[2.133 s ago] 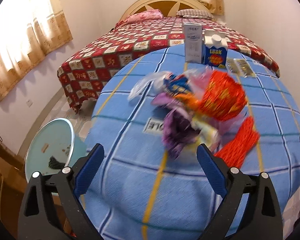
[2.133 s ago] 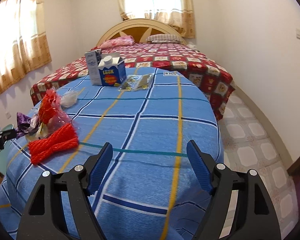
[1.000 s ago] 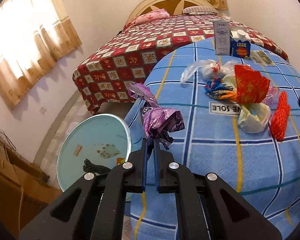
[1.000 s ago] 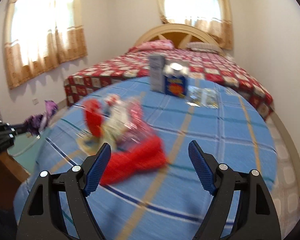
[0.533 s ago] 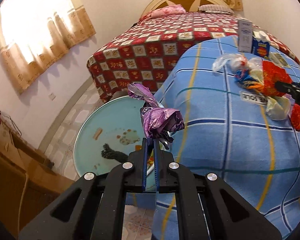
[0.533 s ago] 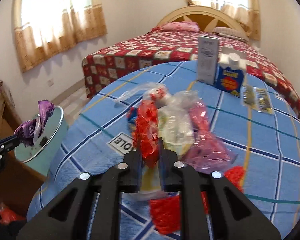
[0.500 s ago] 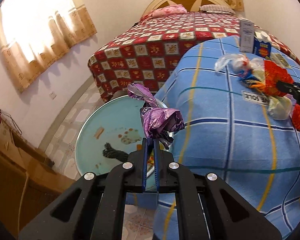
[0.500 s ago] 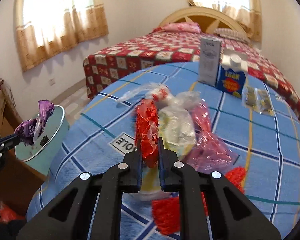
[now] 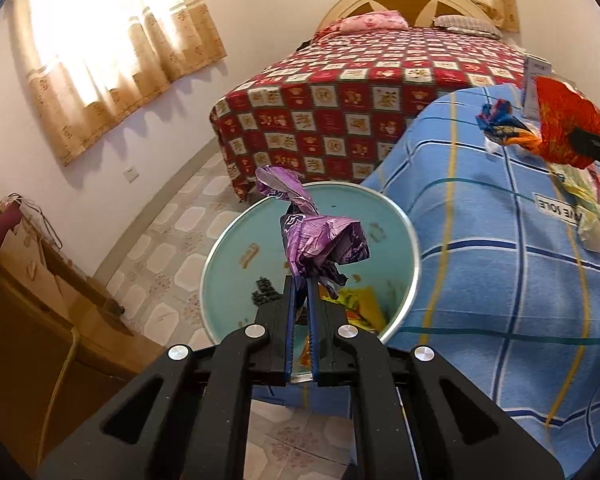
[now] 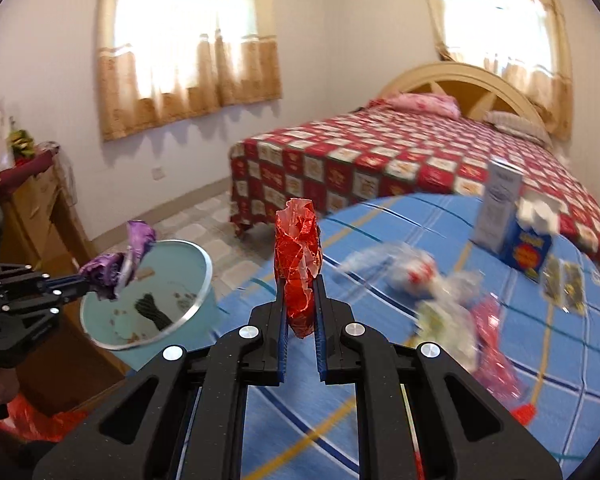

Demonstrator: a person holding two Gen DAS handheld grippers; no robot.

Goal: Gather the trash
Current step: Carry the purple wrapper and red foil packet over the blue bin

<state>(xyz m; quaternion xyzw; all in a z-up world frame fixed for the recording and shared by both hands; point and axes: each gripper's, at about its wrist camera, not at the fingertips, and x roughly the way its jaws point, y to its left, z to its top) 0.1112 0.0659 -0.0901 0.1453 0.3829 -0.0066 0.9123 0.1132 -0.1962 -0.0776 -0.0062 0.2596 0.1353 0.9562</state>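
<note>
My left gripper [image 9: 301,286] is shut on a crumpled purple wrapper [image 9: 320,240], holding it over the open mouth of the light blue bin [image 9: 224,256]. The same purple wrapper [image 10: 118,266] and left gripper [image 10: 86,280] show in the right wrist view above the bin [image 10: 192,312]. My right gripper [image 10: 300,280] is shut on a red crinkled wrapper [image 10: 298,260], lifted above the blue checked table [image 10: 400,380]. That red wrapper [image 9: 564,124] also shows at the right edge of the left wrist view. More wrappers [image 10: 440,300] lie on the cloth.
Two cartons [image 10: 512,224] and flat sachets [image 10: 562,282] stand at the table's far side. A bed with a red patterned cover [image 9: 380,92] lies beyond. A wooden cabinet [image 9: 40,300] stands left of the bin. Tiled floor [image 9: 172,240] surrounds the bin.
The left gripper carried the purple wrapper from the table's edge to above the bin. The right gripper closed on the red wrapper and lifted it leftward off the pile.
</note>
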